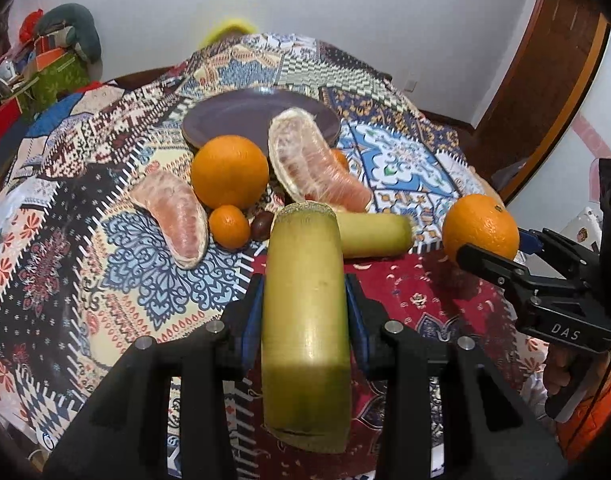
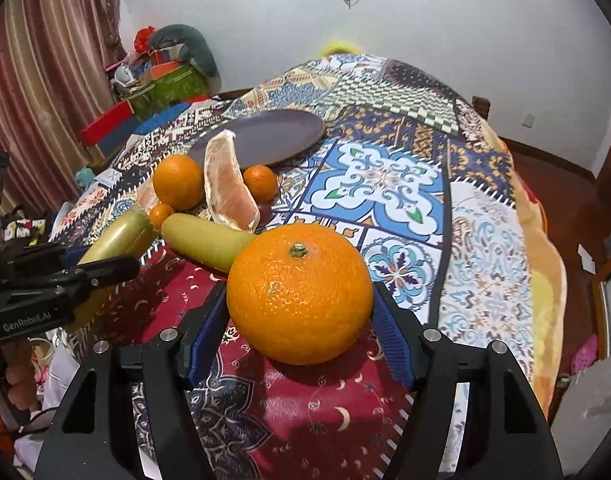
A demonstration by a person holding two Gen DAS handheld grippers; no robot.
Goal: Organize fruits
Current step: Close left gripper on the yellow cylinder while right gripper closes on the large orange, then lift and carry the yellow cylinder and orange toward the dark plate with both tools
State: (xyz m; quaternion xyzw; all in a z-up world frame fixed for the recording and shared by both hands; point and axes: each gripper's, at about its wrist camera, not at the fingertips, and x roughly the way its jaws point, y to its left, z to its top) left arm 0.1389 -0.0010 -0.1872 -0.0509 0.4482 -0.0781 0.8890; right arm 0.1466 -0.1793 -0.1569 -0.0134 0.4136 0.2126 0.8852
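Note:
My left gripper is shut on a yellow-green cane piece, held lengthwise just above the cloth. My right gripper is shut on a large orange, both blue pads against its sides. A second cane piece lies beyond. Further back are another large orange, two peeled pomelo segments, two small mandarins and a small dark fruit. A purple plate sits behind them with nothing on it.
A patchwork cloth covers the round table, which drops off at the right. Boxes and bags are piled by the curtain at the back left. A hand holds the right gripper.

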